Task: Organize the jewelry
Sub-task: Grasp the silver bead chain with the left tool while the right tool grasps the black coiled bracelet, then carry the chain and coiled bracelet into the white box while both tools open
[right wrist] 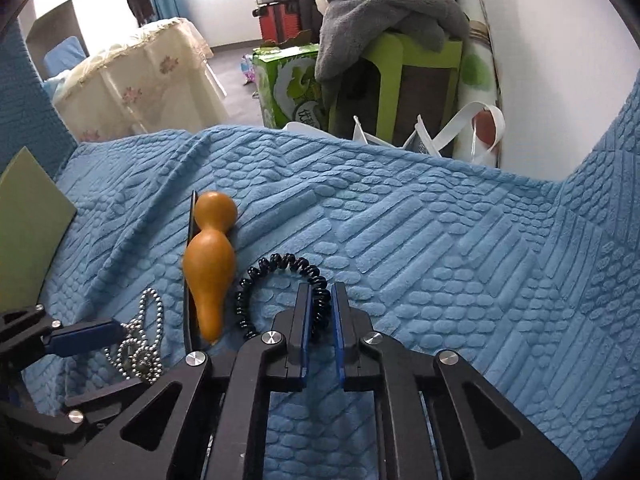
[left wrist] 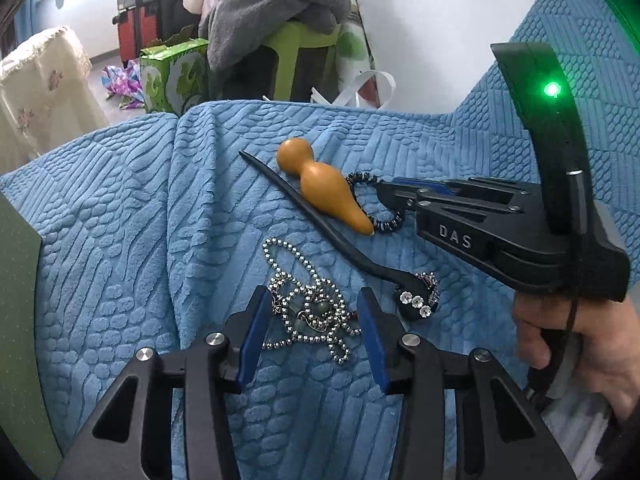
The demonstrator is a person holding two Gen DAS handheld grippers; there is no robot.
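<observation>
On top of a bumpy blue blanket (left wrist: 120, 208) lie a few pieces of jewelry. A shiny silver bead chain (left wrist: 308, 304) sits in a tangled pile, with some green beads mixed in. Next to it lies a long black hair stick (left wrist: 320, 220) with sparkly stones at its thick end. An orange-brown gourd (left wrist: 320, 184) rests against the stick. Just beside the pointy end of the gourd is a black coil bracelet (right wrist: 280, 292) that curls like a spring.

The left gripper (left wrist: 312, 320) points down at the silver chain. Its two blue pads are partly open, one on each side of the pile. The pads sit close to the beads, but I cannot tell if they touch them.

The right gripper (right wrist: 322, 320) has come together on the black coil bracelet. Its blue pads are almost closed, and the coil is pinched between them. The rest of the bracelet lies on the blanket. A hand (left wrist: 568, 340) holds the handle of the right gripper, and a small green light (left wrist: 552, 90) glows on top of it.
</observation>
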